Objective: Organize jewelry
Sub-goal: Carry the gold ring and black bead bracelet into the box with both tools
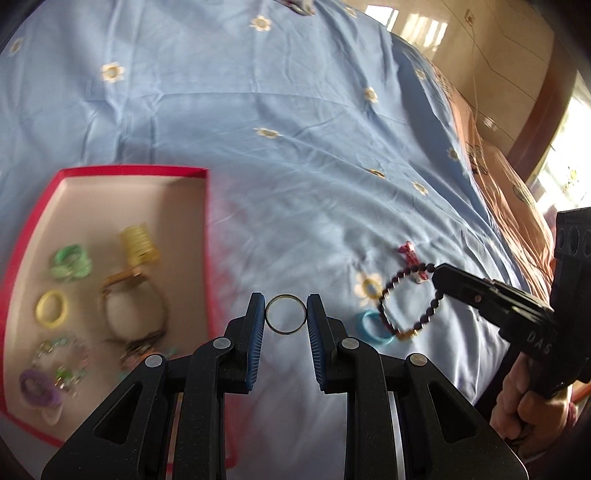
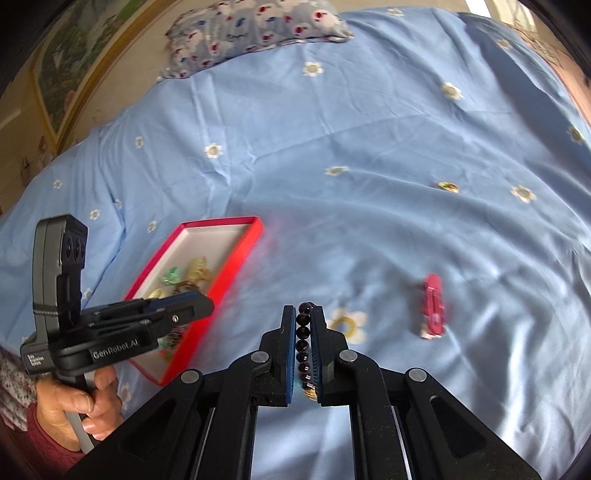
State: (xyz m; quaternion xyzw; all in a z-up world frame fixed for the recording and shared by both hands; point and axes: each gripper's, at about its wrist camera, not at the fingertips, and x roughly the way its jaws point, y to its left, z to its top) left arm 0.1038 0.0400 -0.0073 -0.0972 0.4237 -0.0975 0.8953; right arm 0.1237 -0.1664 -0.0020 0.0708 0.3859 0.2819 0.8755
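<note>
My left gripper (image 1: 286,314) is shut on a thin gold ring (image 1: 285,296), held upright between its blue pads above the blue bedsheet, just right of the red box (image 1: 207,221). The box holds several pieces: green rings (image 1: 72,263), a yellow coil (image 1: 139,244), a watch (image 1: 129,306), a yellow ring (image 1: 51,309). My right gripper (image 2: 303,314) is shut on a dark beaded bracelet (image 2: 303,332); in the left wrist view the bracelet (image 1: 430,312) hangs as a loop from that gripper (image 1: 441,275). The left gripper (image 2: 199,301) shows over the box (image 2: 243,251).
A red hair clip (image 2: 433,306) and a blue ring (image 1: 369,325) lie on the flower-print bedsheet (image 2: 369,129). A small ring-like piece (image 2: 448,186) lies farther out. A patterned pillow (image 2: 258,29) is at the head of the bed. The bed's right edge drops off (image 1: 491,177).
</note>
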